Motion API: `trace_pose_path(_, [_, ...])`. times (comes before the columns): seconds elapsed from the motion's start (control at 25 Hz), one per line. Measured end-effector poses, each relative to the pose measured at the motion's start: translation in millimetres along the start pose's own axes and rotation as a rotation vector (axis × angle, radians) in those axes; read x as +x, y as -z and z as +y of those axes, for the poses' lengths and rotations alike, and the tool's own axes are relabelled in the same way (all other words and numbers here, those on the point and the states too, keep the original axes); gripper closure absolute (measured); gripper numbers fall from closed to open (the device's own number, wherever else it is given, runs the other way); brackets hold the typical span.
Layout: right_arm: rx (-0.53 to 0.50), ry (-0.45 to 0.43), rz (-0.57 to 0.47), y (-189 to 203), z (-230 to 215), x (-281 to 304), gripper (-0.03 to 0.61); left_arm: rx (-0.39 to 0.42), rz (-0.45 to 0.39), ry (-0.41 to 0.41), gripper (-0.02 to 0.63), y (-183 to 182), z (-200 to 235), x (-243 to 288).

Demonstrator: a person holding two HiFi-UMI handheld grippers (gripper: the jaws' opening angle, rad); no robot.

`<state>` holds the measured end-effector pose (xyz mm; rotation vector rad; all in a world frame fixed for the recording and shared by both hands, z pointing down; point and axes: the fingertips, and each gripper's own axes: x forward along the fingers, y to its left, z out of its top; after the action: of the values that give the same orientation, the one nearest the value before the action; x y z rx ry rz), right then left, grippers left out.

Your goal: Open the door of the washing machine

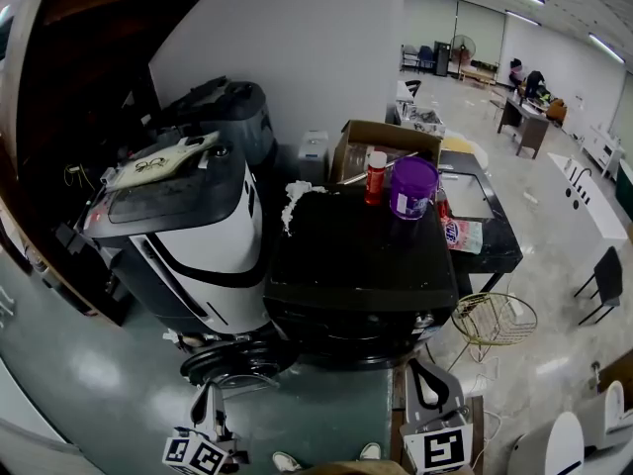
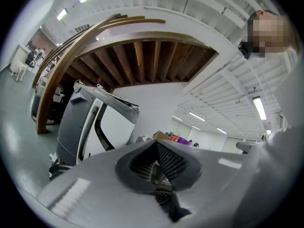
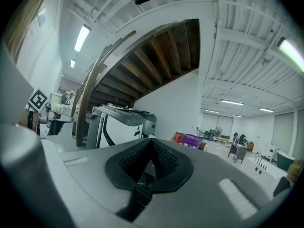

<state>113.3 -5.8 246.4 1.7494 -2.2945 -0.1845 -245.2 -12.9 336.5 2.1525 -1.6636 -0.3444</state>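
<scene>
Nearest the camera in the head view, both tools sit in front of the black washing machine (image 1: 361, 265). The left hand-held gripper (image 1: 210, 406) is before the machine's front left corner, and the right hand-held gripper (image 1: 427, 384) is before its front right corner. In the left gripper view the ribbed pads (image 2: 172, 161) are pressed together at the tip with nothing between them. The right gripper view shows its pads (image 3: 164, 156) closed and empty too.

A dark round disc (image 1: 237, 361) juts out at the machine's front left corner, just beyond the left tool. It looks like the door, though the steep angle leaves that unsure. A gold wire basket (image 1: 495, 320) stands on the floor to the machine's right.

On the machine's top, at the far right corner, stand a purple container (image 1: 412, 188) and a red bottle (image 1: 376, 176), close together. A white-and-black appliance (image 1: 198, 236) stands against the machine's left side. Behind the machine is an open cardboard box (image 1: 386, 139), and behind the appliance is a grey machine (image 1: 223, 117).
</scene>
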Motion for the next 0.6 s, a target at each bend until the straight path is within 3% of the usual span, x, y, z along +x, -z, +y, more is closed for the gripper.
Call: trace_pose_path(0.6, [-0.014, -0.023, -0.01, -3.5, 1.4, -2.3, 0.574, -0.004, -0.007, -0.014, 0.554, 1.9, -3.1, -7.1])
